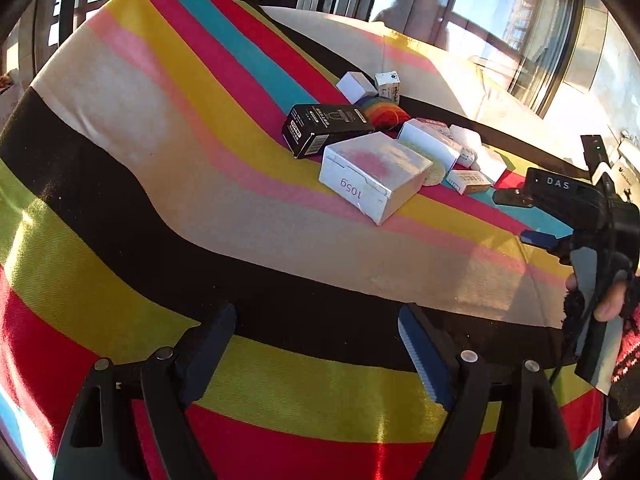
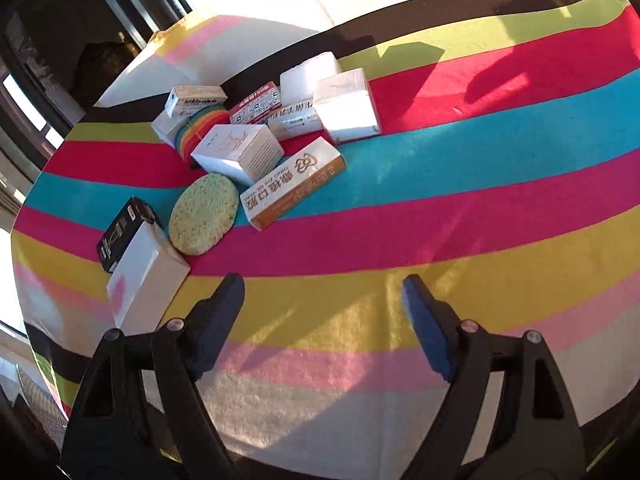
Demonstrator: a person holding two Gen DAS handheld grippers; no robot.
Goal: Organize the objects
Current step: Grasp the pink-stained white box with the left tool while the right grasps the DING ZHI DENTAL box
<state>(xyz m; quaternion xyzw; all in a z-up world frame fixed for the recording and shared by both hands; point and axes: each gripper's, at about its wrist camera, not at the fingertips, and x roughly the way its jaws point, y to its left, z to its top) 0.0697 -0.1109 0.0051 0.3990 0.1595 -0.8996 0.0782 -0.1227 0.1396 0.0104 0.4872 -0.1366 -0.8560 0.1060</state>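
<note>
The left tongs (image 1: 318,330) stood apart with nothing between them, hanging over the black and yellow-green bands of the striped cloth (image 1: 120,160) that covered the desk. The right tongs (image 2: 324,300) also stood apart and empty, over the yellow and pink bands. In the left wrist view the right tongs showed at the right edge, carried in a hand (image 1: 612,300) with a dark knitted cuff, well clear of the objects.

Ahead of the left tongs lay a cluster of small packages. Nearest was a white cardboard box printed "105g" (image 1: 374,178). Touching its far side lay a long black carton with white lettering (image 1: 324,128). A round pale-green sponge pad (image 2: 202,214) leaned against the white box. Just beside the pad lay a white-and-orange carton with large printed characters (image 2: 294,184). Behind it stood a white cube-shaped box with a fine grid on one face (image 2: 240,152), and against that a stack of rainbow-coloured round discs (image 2: 196,132). Farther back were a red-and-white printed packet (image 2: 256,104), a small white-and-tan box (image 2: 196,100), a glossy white square box (image 2: 348,106) and a white block (image 2: 310,74), all crowded together.

Beyond the desk, windows (image 1: 520,20) let in strong sunlight.
</note>
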